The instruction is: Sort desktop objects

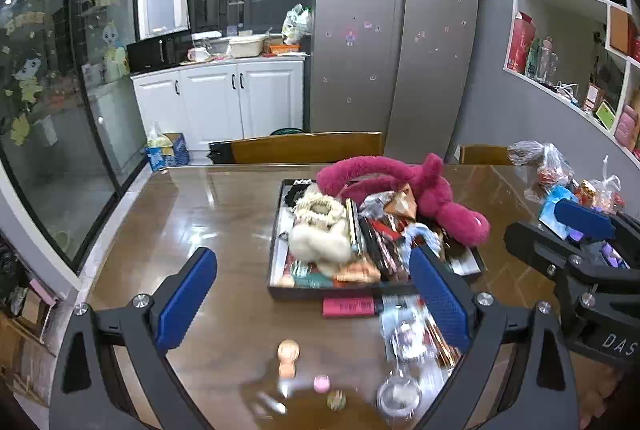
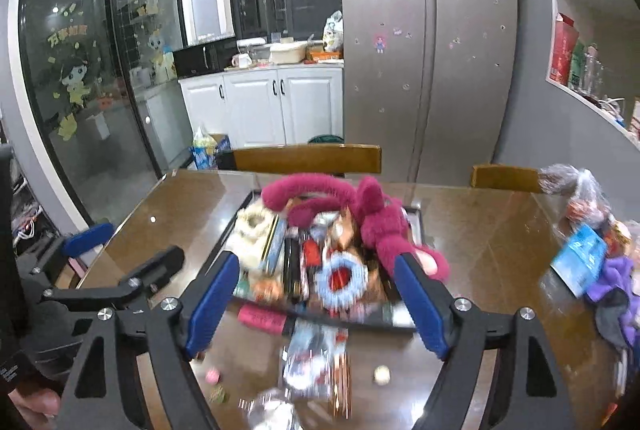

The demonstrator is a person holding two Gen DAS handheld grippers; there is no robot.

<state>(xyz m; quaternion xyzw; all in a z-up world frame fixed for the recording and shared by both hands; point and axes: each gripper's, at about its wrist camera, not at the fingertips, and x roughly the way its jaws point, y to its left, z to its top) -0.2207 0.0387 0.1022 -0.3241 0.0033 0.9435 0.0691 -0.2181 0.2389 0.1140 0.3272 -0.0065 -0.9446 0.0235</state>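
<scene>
A black tray (image 1: 275,230) (image 2: 415,220) in the middle of the glossy table holds a heap: a pink plush headband (image 1: 440,198) (image 2: 384,226), a cream scrunchie (image 1: 320,230), a blue scrunchie (image 2: 340,280) and several packets. In front of the tray lie a pink flat box (image 1: 348,307) (image 2: 260,318), a clear packet (image 1: 416,334), a small peach bottle (image 1: 288,358) and a round clear lid (image 1: 398,396). My left gripper (image 1: 314,306) (image 2: 124,250) hangs open above these loose items, holding nothing. My right gripper (image 2: 316,302) (image 1: 560,230) is open and empty beside it, over the tray's near edge.
Plastic bags of snacks (image 1: 560,174) and a purple cloth (image 2: 616,278) crowd the table's right side. Two wooden chairs (image 1: 304,148) (image 2: 508,178) stand at the far edge. Bare tabletop (image 1: 180,214) lies left of the tray. A fridge and cabinets stand behind.
</scene>
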